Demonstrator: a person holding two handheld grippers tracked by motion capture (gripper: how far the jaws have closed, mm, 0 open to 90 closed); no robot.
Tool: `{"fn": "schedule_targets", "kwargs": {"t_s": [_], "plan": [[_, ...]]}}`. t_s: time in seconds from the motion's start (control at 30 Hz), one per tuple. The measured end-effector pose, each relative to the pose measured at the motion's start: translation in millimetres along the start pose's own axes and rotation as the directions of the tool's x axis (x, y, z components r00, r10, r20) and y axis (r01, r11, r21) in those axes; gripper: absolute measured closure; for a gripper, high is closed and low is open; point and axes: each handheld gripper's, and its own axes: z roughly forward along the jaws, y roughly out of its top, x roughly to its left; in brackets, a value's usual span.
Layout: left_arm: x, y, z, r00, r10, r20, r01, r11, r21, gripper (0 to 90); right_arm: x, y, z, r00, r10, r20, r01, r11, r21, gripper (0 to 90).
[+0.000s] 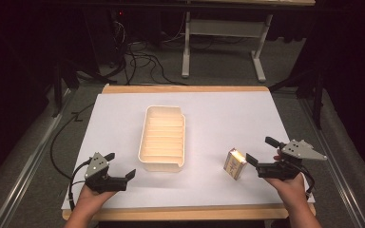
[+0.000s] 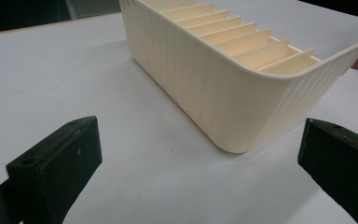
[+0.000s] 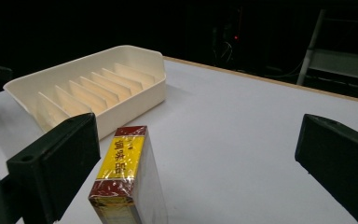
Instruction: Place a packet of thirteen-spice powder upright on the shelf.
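The small box [image 1: 235, 163] stands on the white table [image 1: 228, 114] at about four o'clock from the slotted tray [image 1: 164, 137], well apart from it. The right gripper [image 1: 258, 154] sits just beside it, jaws spread wide; it should probably centre on the box before closing. At seven o'clock, the left gripper [image 1: 121, 165] waits, likewise spread.

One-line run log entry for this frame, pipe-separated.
left gripper open, near tray corner | right gripper open, beside box | box upright on table, right of tray | tray slots look unfilled
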Motion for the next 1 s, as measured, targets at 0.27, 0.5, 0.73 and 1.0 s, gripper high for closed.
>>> {"fn": "schedule_targets", "kwargs": {"t_s": [0.27,0.5,0.73,1.0], "plan": [[0.0,1.2,-0.6,1.0000,-0.009,-0.004,0.008,0.9999,-0.011,0.2,10.0,0.5,4.4,0.9993,-0.014,-0.034,0.014,1.000,0.011,0.1],[0.9,2.3,-0.9,0.9998,-0.017,-0.009,0.016,0.9998,-0.007,0.2,15.6,-2.3,10.0,0.9979,-0.024,-0.060,0.026,0.999,0.032,0.1],[1.3,3.0,-1.3,0.9998,-0.014,-0.014,0.014,0.9999,-0.003,0.2,18.8,-6.4,15.4,0.9967,-0.028,-0.077,0.032,0.998,0.054,0.2],[0.6,3.7,-1.9,0.9998,-0.016,-0.011,0.017,0.9998,0.008,0.2,20.0,-10.7,18.7,0.9961,-0.022,-0.086,0.028,0.997,0.073,0.4]]}}
